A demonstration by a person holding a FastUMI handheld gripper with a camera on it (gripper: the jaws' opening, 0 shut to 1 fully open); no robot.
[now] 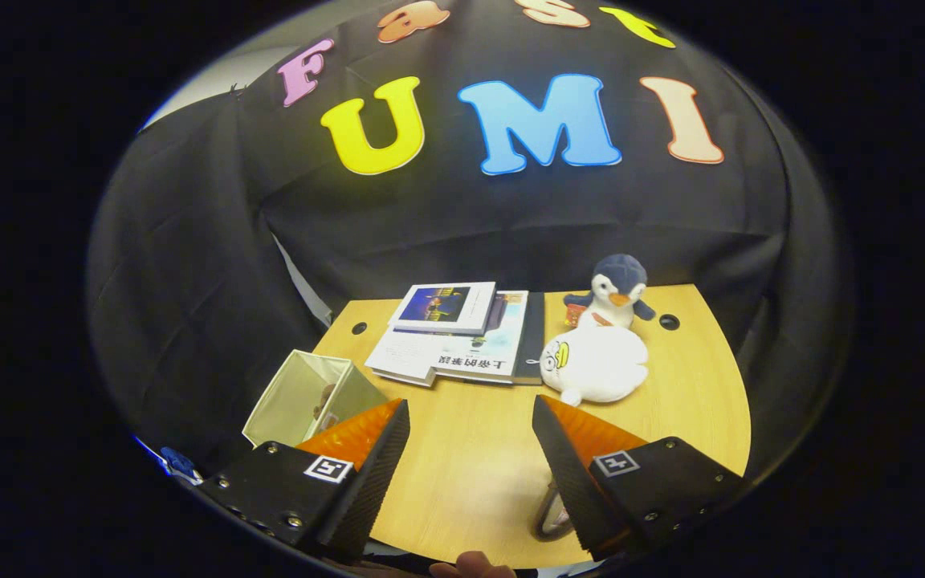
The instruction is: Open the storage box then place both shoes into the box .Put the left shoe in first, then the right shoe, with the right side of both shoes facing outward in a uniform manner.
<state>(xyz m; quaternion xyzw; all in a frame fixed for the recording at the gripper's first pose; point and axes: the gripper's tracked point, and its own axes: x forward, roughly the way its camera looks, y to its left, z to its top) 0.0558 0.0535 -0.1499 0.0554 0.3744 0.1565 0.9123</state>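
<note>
A pale fabric storage box (pixel 290 397) stands open-topped on the wooden table (pixel 470 466), just left of and partly behind my left finger. Something small and brownish (pixel 325 396) shows inside it; I cannot tell what it is. My gripper (pixel 470 405) hovers above the table's near half, open wide, with nothing between its fingers. Under the right finger a dark curved rim (pixel 547 514) peeks out, perhaps part of a shoe; most of it is hidden.
Beyond the fingers lies a stack of books (pixel 462 337). To its right are a white plush toy (pixel 595 365) and a penguin plush (pixel 615 297) behind it. The booth's black cloth wall closes off the back and sides. A person's fingertip (pixel 470 566) shows below the gripper.
</note>
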